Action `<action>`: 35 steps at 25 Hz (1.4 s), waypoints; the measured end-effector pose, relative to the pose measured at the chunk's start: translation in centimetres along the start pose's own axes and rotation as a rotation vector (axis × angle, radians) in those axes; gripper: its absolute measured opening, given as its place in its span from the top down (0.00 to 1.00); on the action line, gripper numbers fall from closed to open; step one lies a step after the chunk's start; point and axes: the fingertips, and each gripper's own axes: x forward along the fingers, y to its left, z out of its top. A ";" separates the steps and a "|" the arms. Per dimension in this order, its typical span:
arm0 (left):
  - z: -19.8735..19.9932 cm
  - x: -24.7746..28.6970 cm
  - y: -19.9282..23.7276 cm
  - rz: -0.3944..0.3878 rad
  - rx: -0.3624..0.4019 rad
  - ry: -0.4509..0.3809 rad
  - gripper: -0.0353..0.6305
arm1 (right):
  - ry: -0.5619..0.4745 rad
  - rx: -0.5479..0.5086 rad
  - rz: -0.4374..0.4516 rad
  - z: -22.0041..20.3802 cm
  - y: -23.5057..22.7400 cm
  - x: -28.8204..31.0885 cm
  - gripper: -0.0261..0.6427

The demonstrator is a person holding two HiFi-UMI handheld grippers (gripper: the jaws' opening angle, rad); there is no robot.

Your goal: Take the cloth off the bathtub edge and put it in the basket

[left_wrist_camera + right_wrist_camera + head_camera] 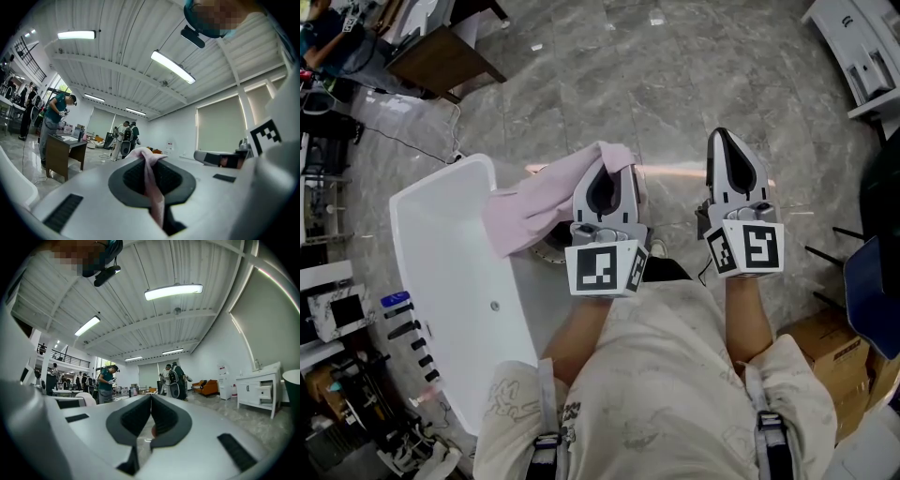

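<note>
Left tool [605, 178] is clamping the pink cloth [534, 202] beside the bathtub [450, 281]; right tool [727, 141] is sitting closed, empty; carrying to basket likely next.

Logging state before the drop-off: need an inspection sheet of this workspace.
Surface: grey stone floor; white bathtub at left.
Job's things: pink cloth hangs from the left gripper, its far end over the tub's rim; basket not clearly in view.
Clutter: cardboard box.
Grippers: left hand-held gripper shut on the cloth; right hand-held gripper shut, empty.
Cables: black cable on the floor.
Surroundings: desk, white cabinet, people beyond.
</note>
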 end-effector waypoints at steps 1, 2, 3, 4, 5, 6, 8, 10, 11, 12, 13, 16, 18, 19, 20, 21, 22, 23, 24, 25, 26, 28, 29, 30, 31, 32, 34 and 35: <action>0.0 0.1 -0.3 -0.006 0.000 -0.001 0.93 | 0.000 0.001 -0.005 0.0 -0.3 -0.2 0.98; 0.0 0.1 -0.7 -0.012 0.002 -0.002 0.93 | 0.000 0.002 -0.010 0.0 -0.5 -0.4 0.98; 0.0 0.2 -1.0 -0.018 0.004 -0.004 0.93 | -0.001 0.003 -0.013 0.0 -0.8 -0.5 0.98; 0.1 0.2 -1.3 -0.022 0.006 -0.006 0.93 | -0.001 0.004 -0.015 0.0 -1.0 -0.6 0.98; 0.1 0.2 -1.4 -0.022 0.006 -0.008 0.93 | -0.002 0.004 -0.016 0.0 -1.1 -0.7 0.98; 0.0 0.2 -1.3 -0.020 0.004 -0.008 0.93 | -0.001 0.005 -0.017 0.0 -1.1 -0.7 0.98; -0.1 0.0 -0.8 -0.008 -0.003 -0.005 0.93 | 0.002 0.005 -0.016 -0.1 -0.9 -0.6 0.98; -0.1 -0.1 -0.4 -0.001 -0.009 -0.002 0.93 | 0.007 0.005 -0.014 -0.3 -0.7 -0.5 0.98; -0.2 -0.2 -0.5 0.001 -0.010 -0.002 0.93 | 0.009 0.006 -0.012 -0.4 -0.8 -0.5 0.98; -0.2 -0.2 -0.7 0.001 -0.011 -0.004 0.93 | 0.011 0.007 -0.010 -0.4 -0.9 -0.6 0.98; -0.2 -0.2 -0.8 0.003 -0.012 -0.006 0.93 | 0.013 0.008 -0.008 -0.5 -1.0 -0.6 0.98; -0.3 -0.2 -0.7 0.016 -0.016 -0.012 0.93 | 0.018 0.010 0.002 -0.7 -1.1 -0.3 0.98; -0.3 -0.2 -0.4 0.029 -0.018 -0.016 0.93 | 0.020 0.013 0.007 -0.9 -1.3 -0.1 0.98; -0.3 -0.3 -0.1 0.039 -0.018 -0.019 0.93 | 0.021 0.016 0.010 -0.9 -1.3 0.0 0.98; -0.2 -0.5 0.2 0.050 -0.019 -0.021 0.93 | 0.021 0.017 0.015 -1.0 -1.2 0.1 0.98; -0.2 -0.8 0.7 0.063 -0.021 -0.022 0.93 | 0.022 0.018 0.020 -1.0 -0.9 0.1 0.98; -0.2 -1.2 1.3 0.078 -0.024 -0.020 0.93 | 0.022 0.019 0.025 -1.0 -0.5 0.2 0.98; -0.3 -1.6 2.1 0.095 -0.028 -0.015 0.93 | 0.023 0.020 0.032 -1.1 0.0 0.3 0.98; -0.6 -2.1 3.0 0.114 -0.033 -0.006 0.93 | 0.024 0.021 0.039 -1.1 0.6 0.5 0.98; -0.9 -2.6 4.1 0.134 -0.039 0.005 0.93 | 0.025 0.021 0.047 -1.2 1.2 0.7 0.98; -1.3 -3.1 5.2 0.156 -0.045 0.018 0.93 | 0.027 0.020 0.056 -1.2 1.9 1.0 0.98; -2.1 -4.4 7.5 0.197 -0.053 0.037 0.93 | 0.033 0.017 0.073 -1.5 3.2 1.5 0.98; -2.4 -5.1 8.6 0.216 -0.052 0.044 0.93 | 0.038 0.016 0.082 -1.7 3.8 1.7 0.98; -2.6 -5.7 9.6 0.233 -0.052 0.050 0.93 | 0.043 0.014 0.090 -1.8 4.5 2.0 0.98; -2.8 -6.3 10.5 0.250 -0.055 0.057 0.93 | 0.049 0.012 0.098 -2.0 5.1 2.3 0.98; -3.0 -6.8 11.5 0.267 -0.060 0.062 0.93 | 0.054 0.009 0.107 -2.2 5.8 2.6 0.98; -3.3 -7.8 13.2 0.300 -0.071 0.068 0.93 | 0.064 0.003 0.126 -2.5 7.5 3.2 0.98; -3.5 -8.3 14.0 0.315 -0.074 0.070 0.93 | 0.069 -0.001 0.137 -2.7 8.3 3.5 0.98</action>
